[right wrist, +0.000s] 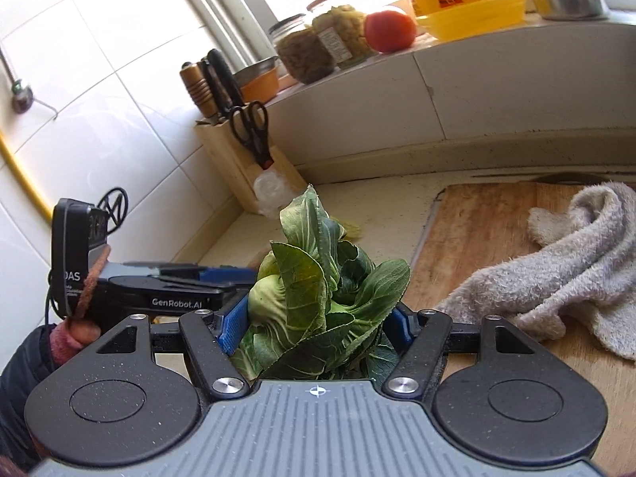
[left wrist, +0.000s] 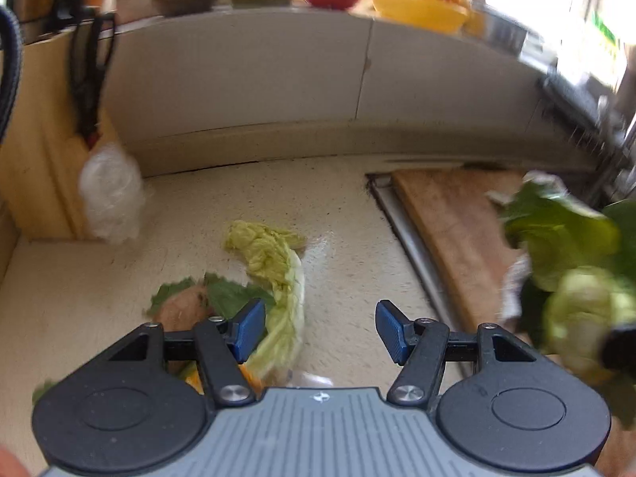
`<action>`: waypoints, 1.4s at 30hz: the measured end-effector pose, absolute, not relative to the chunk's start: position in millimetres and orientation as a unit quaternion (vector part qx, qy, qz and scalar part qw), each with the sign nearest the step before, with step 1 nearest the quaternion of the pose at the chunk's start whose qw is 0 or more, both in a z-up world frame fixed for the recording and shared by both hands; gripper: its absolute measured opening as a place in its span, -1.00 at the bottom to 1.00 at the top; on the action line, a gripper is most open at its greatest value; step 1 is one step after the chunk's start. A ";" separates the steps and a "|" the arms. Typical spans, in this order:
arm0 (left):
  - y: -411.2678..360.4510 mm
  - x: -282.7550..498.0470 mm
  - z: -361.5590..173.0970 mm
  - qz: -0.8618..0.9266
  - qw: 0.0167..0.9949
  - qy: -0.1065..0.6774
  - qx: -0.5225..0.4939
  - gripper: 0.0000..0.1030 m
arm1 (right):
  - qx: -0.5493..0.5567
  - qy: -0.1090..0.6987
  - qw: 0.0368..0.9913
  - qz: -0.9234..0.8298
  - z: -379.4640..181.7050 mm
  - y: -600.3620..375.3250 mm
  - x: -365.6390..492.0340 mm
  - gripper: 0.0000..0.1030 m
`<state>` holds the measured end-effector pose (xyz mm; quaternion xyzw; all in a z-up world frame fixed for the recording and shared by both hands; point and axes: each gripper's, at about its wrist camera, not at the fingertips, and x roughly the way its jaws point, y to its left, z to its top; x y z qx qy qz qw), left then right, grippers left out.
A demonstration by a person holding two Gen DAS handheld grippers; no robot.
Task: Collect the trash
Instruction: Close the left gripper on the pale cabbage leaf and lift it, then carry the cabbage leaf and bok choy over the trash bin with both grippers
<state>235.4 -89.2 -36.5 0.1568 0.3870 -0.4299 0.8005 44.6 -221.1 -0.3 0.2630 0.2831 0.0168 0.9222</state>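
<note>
In the left wrist view my left gripper hangs open over the speckled counter, with nothing pressed between its blue pads. A pale cabbage leaf lies just beyond and under its left finger. Beside the leaf are dark green leaf scraps and a brown scrap. My right gripper is shut on a bunch of green leafy vegetable trimmings, held above the counter's edge of the wooden cutting board. That bunch shows blurred at the right of the left wrist view.
A grey towel lies crumpled on the cutting board. A knife block with scissors stands in the corner with a crumpled clear plastic wrap at its foot. Jars, a tomato and a yellow box line the sill.
</note>
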 end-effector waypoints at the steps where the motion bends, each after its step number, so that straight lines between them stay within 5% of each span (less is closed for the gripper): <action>1: -94.4 240.3 -41.4 -0.423 0.802 0.387 0.167 0.10 | 0.264 0.284 0.922 0.017 -1.3 -221.3 45.2 0.44; 10: -92.8 265.5 -67.0 -0.407 0.784 0.417 0.216 0.16 | 0.272 0.283 0.919 0.024 -3.9 -222.0 49.1 0.44; 14: -82.7 269.3 -63.7 -0.389 0.783 0.437 0.210 -0.14 | 0.278 0.283 0.917 0.026 -7.0 -222.8 50.3 0.45; 25: -126.8 275.8 -70.1 -0.406 0.796 0.410 0.180 -0.16 | 0.287 0.287 0.913 0.032 -11.9 -222.9 54.0 0.45; 26: -131.1 274.9 -70.3 -0.400 0.800 0.408 0.184 -0.23 | 0.285 0.288 0.913 0.032 -11.8 -222.6 54.2 0.45; 27: -133.4 275.4 -69.7 -0.395 0.802 0.410 0.180 -0.52 | 0.284 0.289 0.913 0.032 -11.6 -222.6 54.5 0.45; 29: -132.4 277.7 -67.4 -0.408 0.788 0.439 0.140 -0.88 | 0.285 0.289 0.913 0.030 -11.4 -223.6 54.4 0.45; 42: -48.8 250.5 -0.7 -0.461 0.761 0.443 -0.110 -0.93 | 0.323 0.261 0.910 -0.005 -6.2 -241.5 38.6 0.44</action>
